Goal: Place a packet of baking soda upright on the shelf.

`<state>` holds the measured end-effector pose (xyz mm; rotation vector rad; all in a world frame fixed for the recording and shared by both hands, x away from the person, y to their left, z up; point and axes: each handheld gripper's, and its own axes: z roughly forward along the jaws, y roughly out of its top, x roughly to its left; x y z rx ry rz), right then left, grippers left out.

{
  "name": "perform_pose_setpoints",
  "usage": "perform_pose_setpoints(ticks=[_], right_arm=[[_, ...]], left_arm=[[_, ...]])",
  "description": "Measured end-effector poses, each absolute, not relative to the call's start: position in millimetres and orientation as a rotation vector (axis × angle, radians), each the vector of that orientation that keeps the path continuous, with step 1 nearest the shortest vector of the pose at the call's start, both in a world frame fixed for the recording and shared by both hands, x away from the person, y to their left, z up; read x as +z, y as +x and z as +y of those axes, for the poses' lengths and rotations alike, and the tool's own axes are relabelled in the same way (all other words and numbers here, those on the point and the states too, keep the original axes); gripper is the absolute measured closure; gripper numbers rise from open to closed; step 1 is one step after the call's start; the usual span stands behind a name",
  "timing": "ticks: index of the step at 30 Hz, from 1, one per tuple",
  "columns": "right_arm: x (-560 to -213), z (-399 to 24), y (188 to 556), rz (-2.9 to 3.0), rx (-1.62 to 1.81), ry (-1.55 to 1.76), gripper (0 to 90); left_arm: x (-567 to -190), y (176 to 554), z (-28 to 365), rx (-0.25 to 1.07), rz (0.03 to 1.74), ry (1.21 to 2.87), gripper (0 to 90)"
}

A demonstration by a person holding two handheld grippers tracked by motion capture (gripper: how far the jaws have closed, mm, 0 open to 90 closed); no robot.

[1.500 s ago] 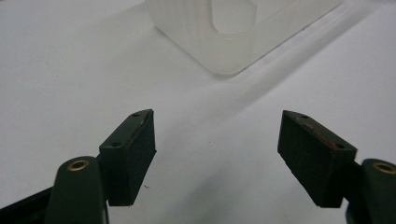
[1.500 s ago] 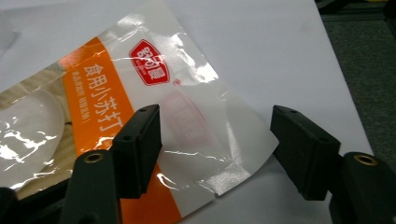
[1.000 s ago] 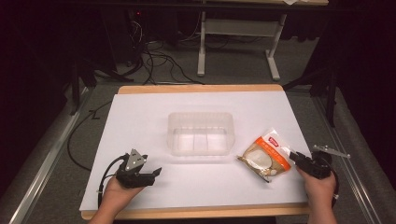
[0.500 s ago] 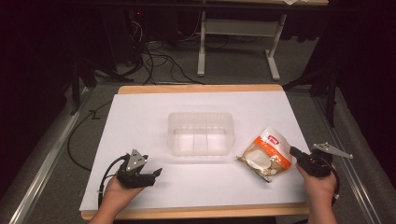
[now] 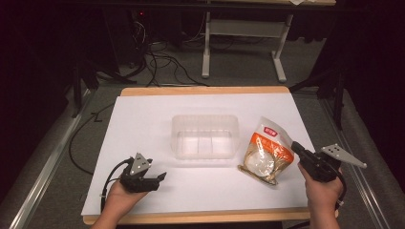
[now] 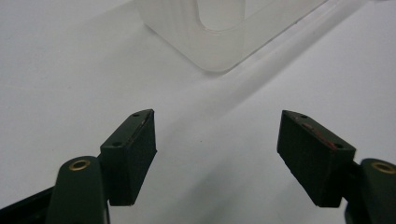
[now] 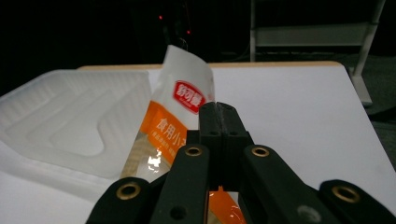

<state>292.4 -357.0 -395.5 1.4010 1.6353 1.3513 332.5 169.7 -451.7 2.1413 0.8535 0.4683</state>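
The pouch (image 5: pixel 265 153) sits at the right of the white table (image 5: pixel 143 119), just beside the clear plastic tray (image 5: pixel 205 136), its near end raised off the sheet. It is pinched at its right edge by the right gripper (image 5: pixel 297 148), whose jaws have just been closing and now stand clamped together on the film, as the right gripper view shows with the pouch (image 7: pixel 184 100) rising behind the shut jaws. An edge grip probably lets the bag hang and tip towards the tray. The pouch is glossy: white top with a red label, orange lower band, clear window showing pale contents. The left gripper (image 5: pixel 160 177) rests at the near left, jaws spread wide with nothing between them, well apart from the pouch, likely on standby.
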Motion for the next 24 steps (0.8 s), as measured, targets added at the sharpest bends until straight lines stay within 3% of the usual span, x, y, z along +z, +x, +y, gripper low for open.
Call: perform_pose_setpoints(ticks=[24], right_arm=[[-343.9, -311.8, 270.6, 1.555, 1.426, 1.12, 90.0]], left_arm=[[-451.7, 332.5, 169.6, 0.467, 0.85, 2.144, 28.7]])
